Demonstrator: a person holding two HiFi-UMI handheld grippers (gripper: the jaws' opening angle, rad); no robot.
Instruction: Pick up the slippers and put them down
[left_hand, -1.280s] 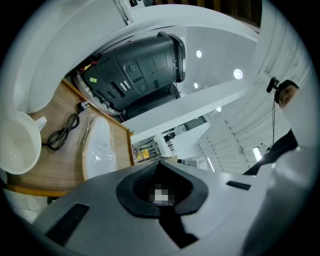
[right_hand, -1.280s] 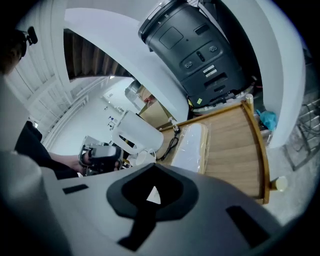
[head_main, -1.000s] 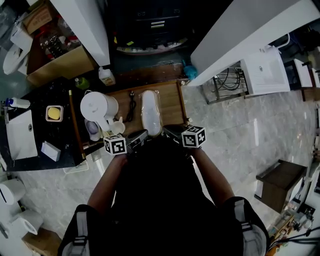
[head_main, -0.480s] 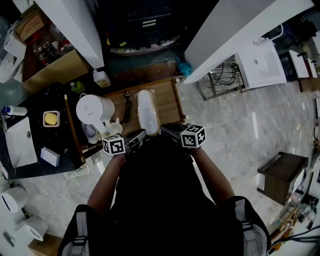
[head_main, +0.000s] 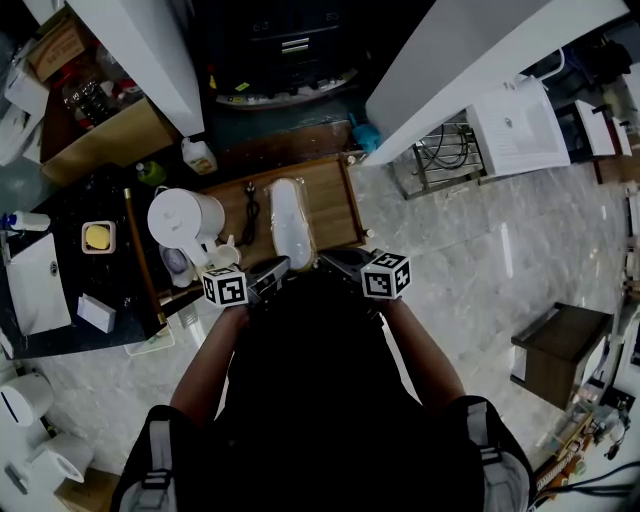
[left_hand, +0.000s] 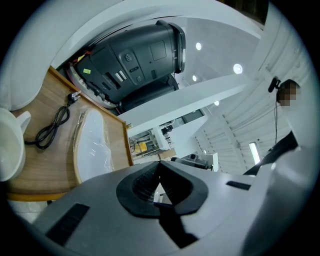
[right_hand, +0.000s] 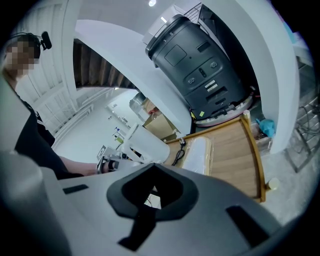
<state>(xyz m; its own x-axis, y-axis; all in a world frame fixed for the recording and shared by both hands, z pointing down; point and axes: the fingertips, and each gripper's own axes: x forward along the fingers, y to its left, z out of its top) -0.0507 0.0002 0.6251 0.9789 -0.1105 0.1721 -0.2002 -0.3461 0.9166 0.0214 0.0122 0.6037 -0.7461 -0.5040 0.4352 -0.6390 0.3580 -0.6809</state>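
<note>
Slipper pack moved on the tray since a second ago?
No. The slipper pack lies at the same spot on the wooden tray, right of the black cable.

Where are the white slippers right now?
In the head view, the white slippers lie in plastic wrap on the wooden tray, a little left of the picture's middle. The black cable is just left of them, and the white kettle further left.

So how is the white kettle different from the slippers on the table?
The kettle stands upright and looks round from above; the slippers lie flat, long and narrow. The slippers are wrapped in clear plastic; the kettle is bare. Both are white and sit on the wooden table.
</note>
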